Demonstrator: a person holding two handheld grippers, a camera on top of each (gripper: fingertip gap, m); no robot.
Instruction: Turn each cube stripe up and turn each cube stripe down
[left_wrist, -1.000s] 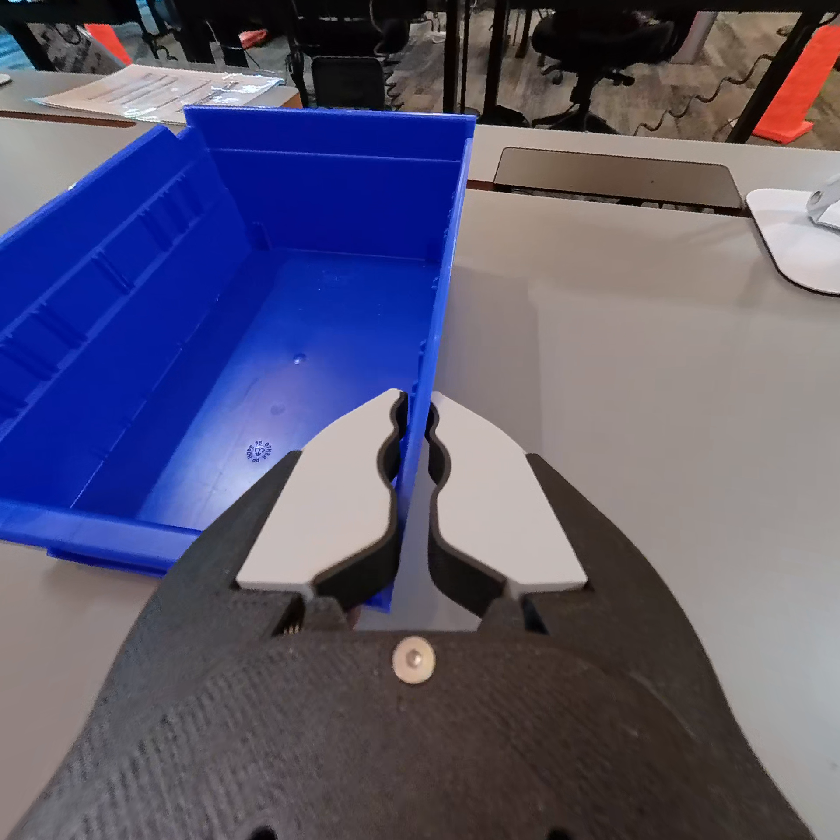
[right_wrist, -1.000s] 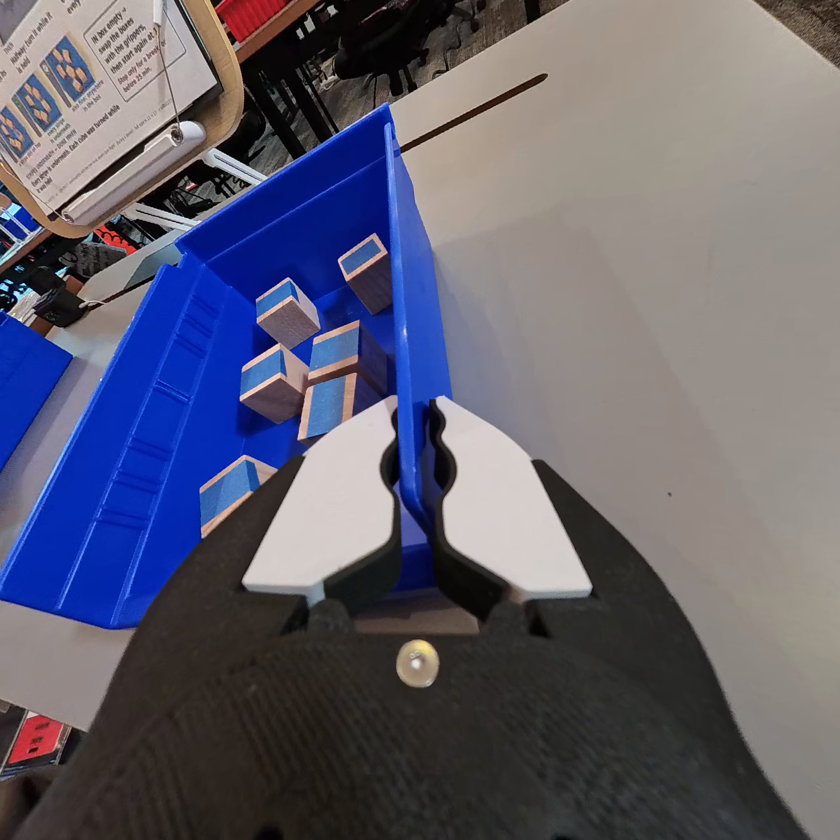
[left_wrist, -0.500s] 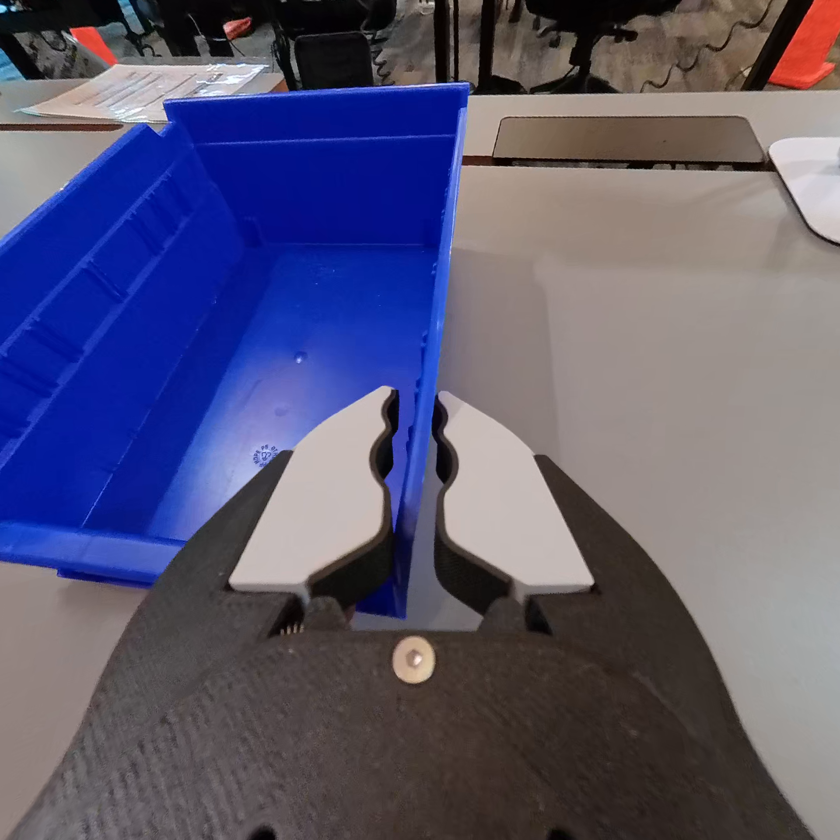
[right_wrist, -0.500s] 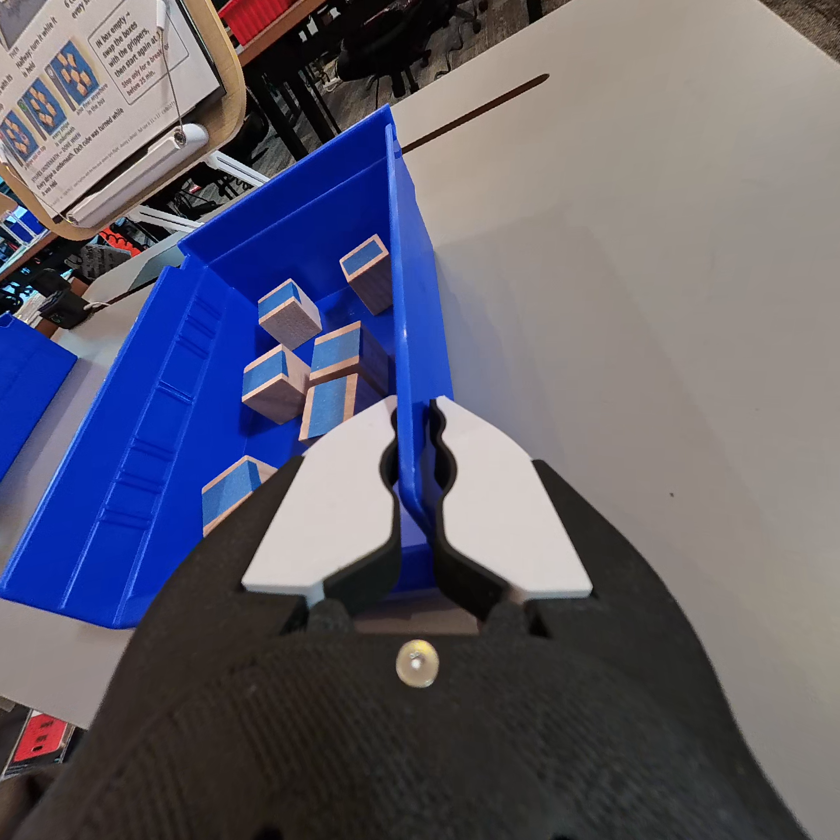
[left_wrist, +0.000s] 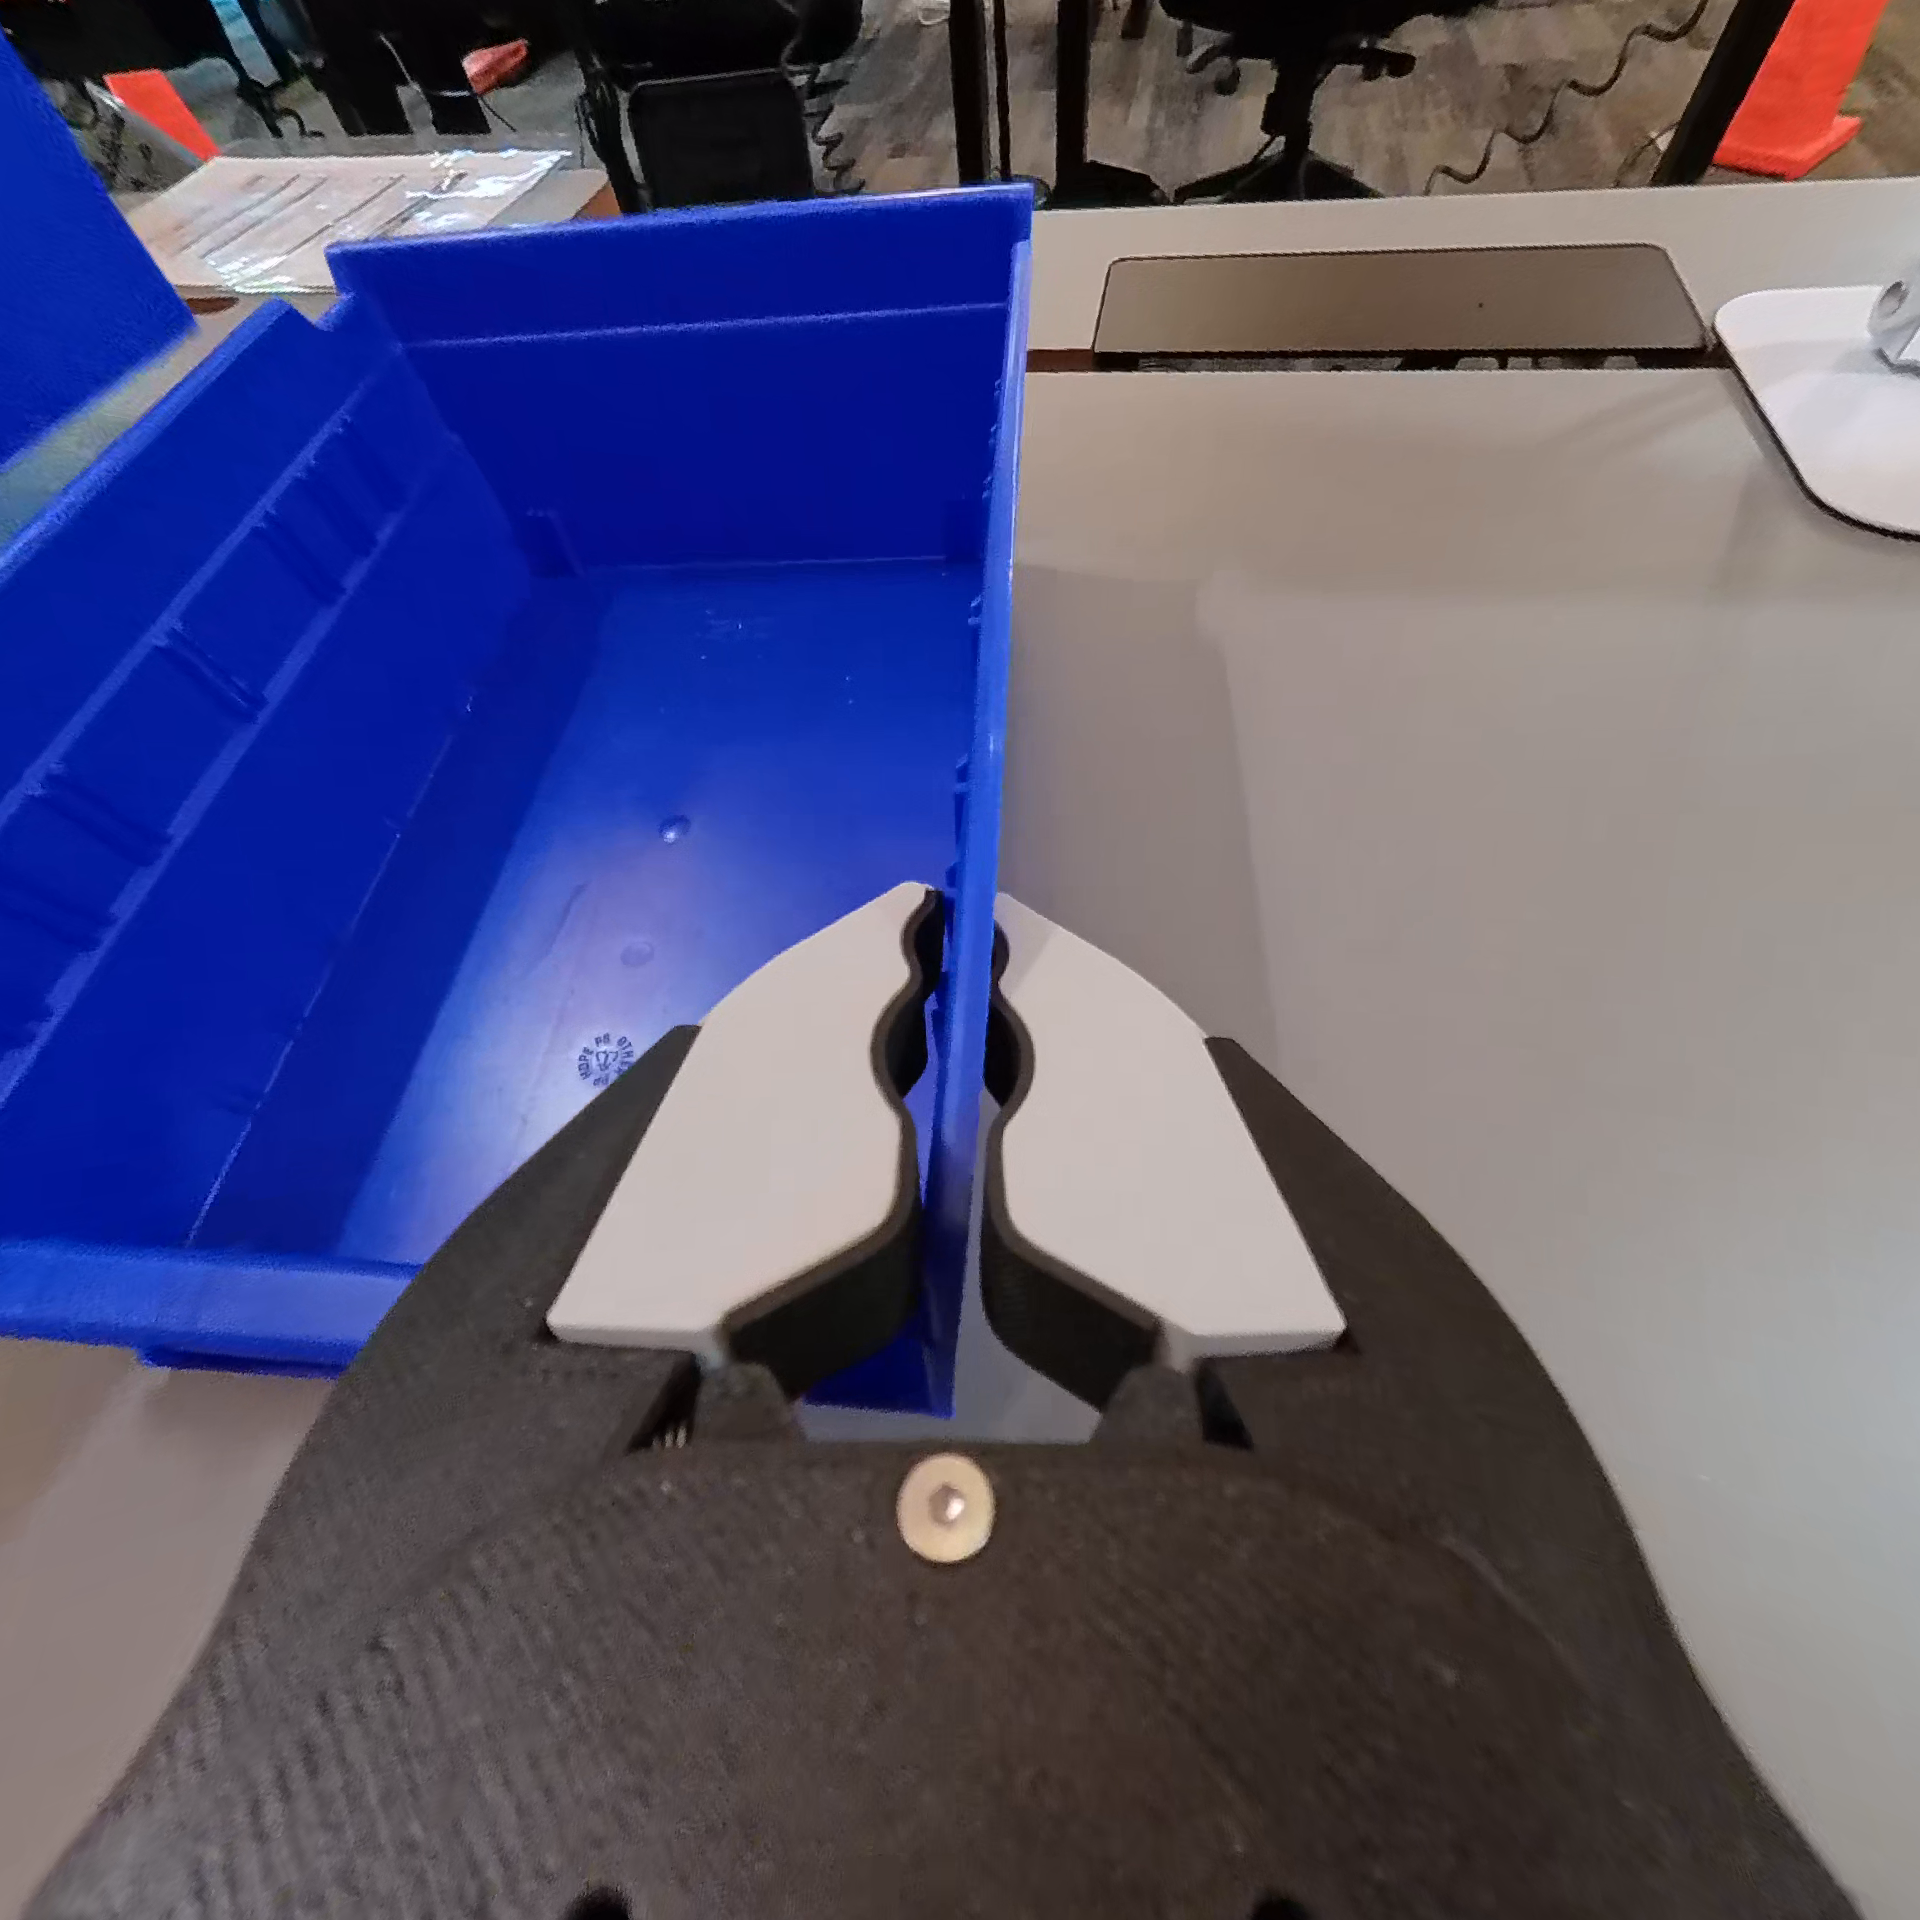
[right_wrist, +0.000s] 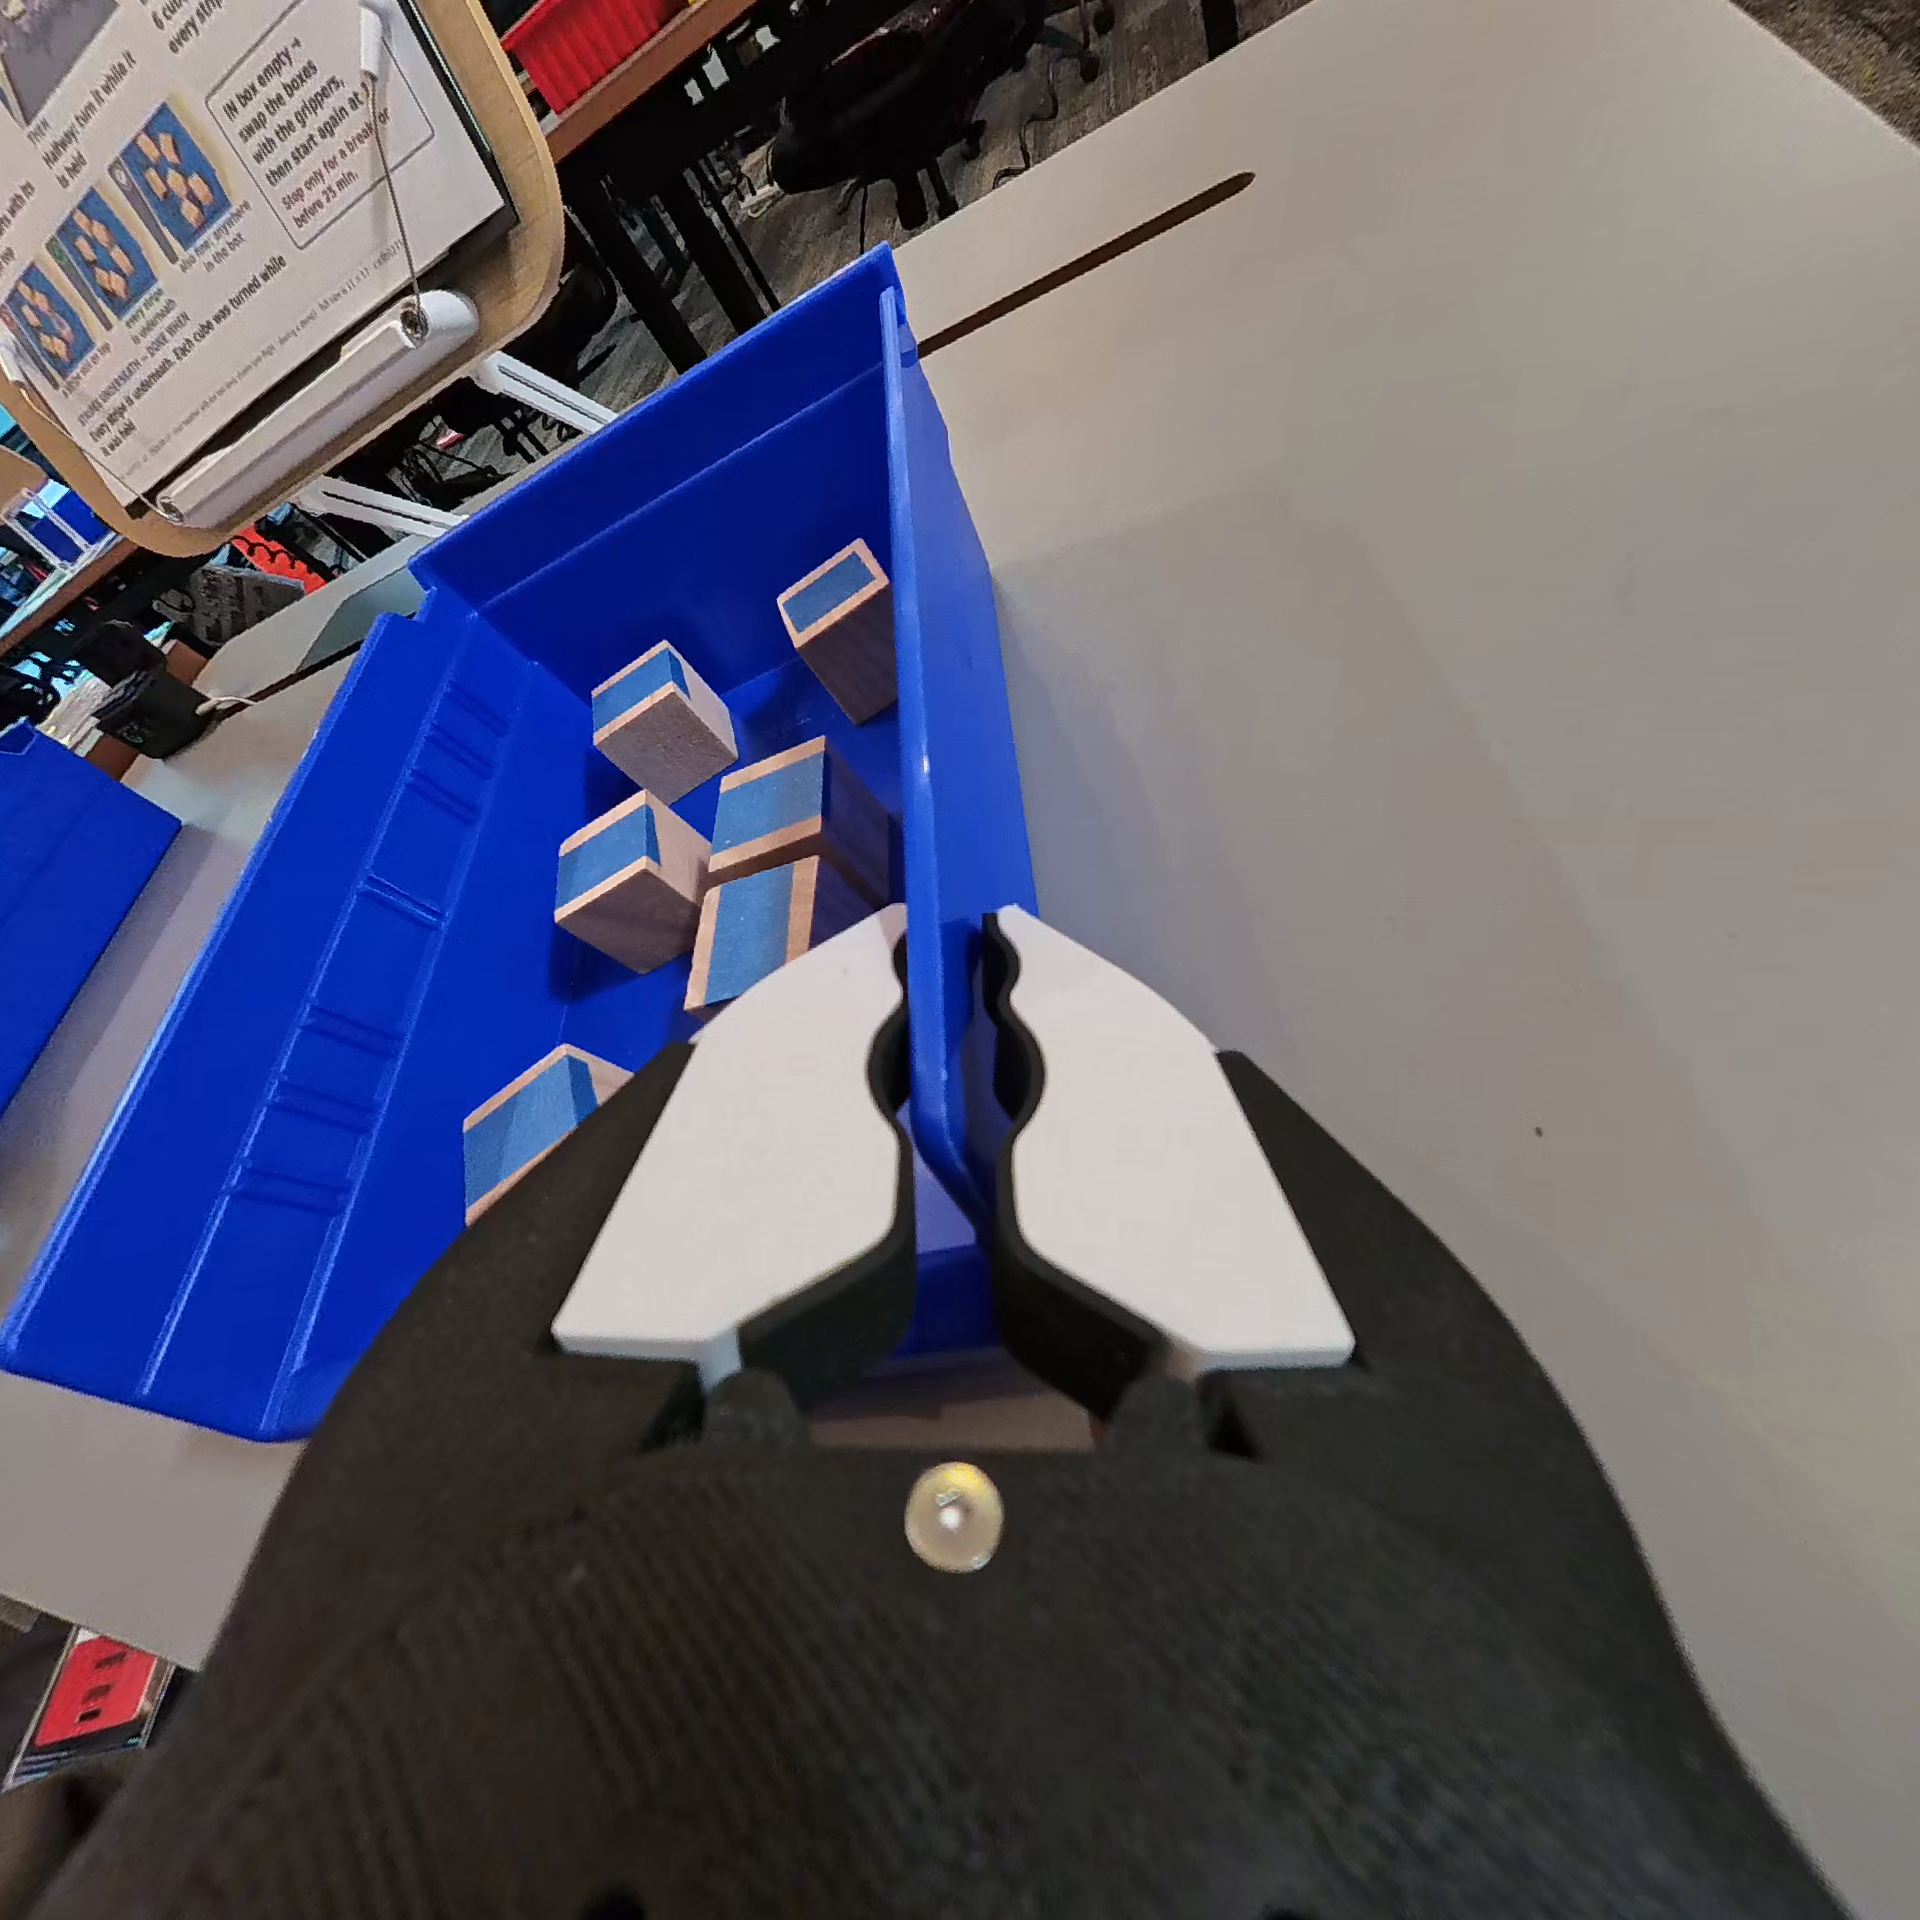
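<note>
left gripper jaws pinch the empty blue bin's right wall; right gripper jaws pinch the loaded bin's wall, cubes lying left of them, visible ones stripe up; flipping down remains.

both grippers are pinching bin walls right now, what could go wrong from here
1. The right gripper grips the bin with cubes by one thin side wall only; lifted or tilted, it could twist and slip out.
2. The wooden cubes lie loose, some leaning on each other, so a jerk may tumble them off stripe-up.
3. The left gripper holds the empty bin, and another blue bin sits close; swinging could knock it.
</note>
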